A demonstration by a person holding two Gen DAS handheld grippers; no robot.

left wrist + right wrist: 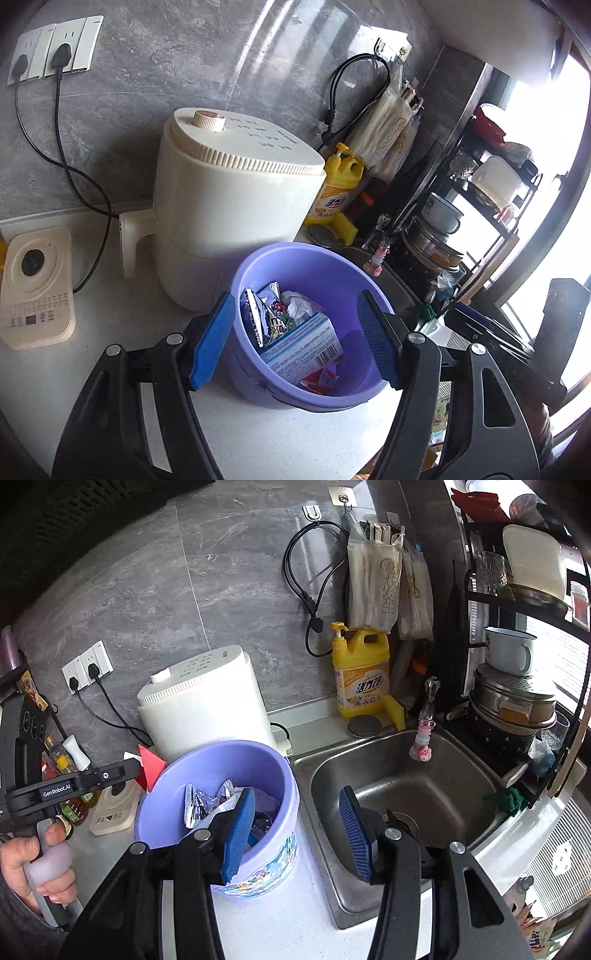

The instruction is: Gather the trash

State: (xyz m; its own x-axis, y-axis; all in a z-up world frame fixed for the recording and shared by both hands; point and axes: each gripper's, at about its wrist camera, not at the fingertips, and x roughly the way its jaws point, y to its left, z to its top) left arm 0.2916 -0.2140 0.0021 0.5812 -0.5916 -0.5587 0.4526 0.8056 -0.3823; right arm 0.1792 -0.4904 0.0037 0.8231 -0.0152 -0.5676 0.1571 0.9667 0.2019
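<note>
The round purple plastic bucket (314,266) sits on the white tabletop (110,354) to catch trash, and both grippers' jaws, left gripper (295,343) and right gripper (295,834), gape empty, a red scrap (151,766) maybe dropping

The bucket (325,273) is smooth lilac plastic with a dull sheen; inside lie crinkled foil wrappers (266,306) and a printed cardboard box (306,343). The sink (399,775) at three o'clock is brushed steel. The surface (288,923) is pale speckled stone, the wall (229,590) glossy grey tile.

Upright purple bucket (354,284) holding wrappers (266,314), carton (306,343)
</note>
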